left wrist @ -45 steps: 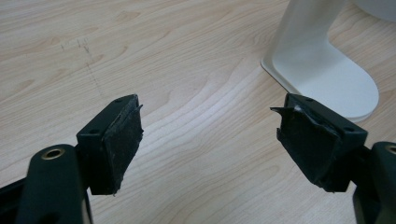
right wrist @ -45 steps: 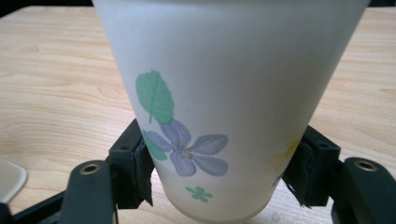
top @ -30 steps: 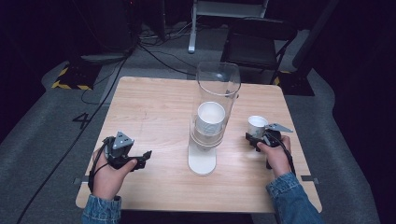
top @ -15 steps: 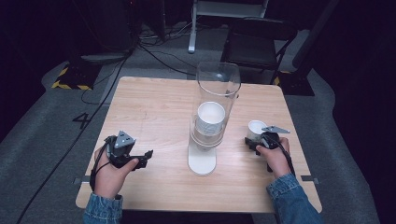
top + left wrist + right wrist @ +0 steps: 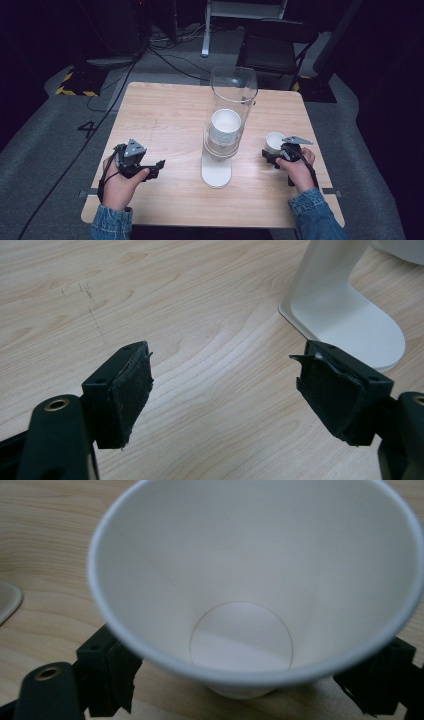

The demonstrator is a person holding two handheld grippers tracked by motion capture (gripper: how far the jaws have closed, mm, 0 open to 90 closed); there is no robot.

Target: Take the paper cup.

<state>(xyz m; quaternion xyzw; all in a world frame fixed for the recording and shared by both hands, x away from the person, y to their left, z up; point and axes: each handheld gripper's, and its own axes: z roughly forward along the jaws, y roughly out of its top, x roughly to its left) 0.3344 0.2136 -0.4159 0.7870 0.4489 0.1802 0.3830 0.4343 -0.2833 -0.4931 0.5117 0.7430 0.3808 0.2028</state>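
A clear tube dispenser stands mid-table on a white stand and holds a stack of white cups. Right of it, my right gripper is shut on a white paper cup that stands upright with its mouth up. In the right gripper view the cup is empty, and the right gripper has a jaw against each side of the cup's lower part. My left gripper rests open at the front left, pointing at the stand. In the left gripper view the left gripper holds nothing, with the white stand just ahead.
The wooden table has bare room on its left half and behind the dispenser. A black chair stands beyond the far edge. Cables lie on the grey floor at the back left.
My right gripper has drawn the paper cup a little toward the table's front edge. The left gripper has barely shifted.
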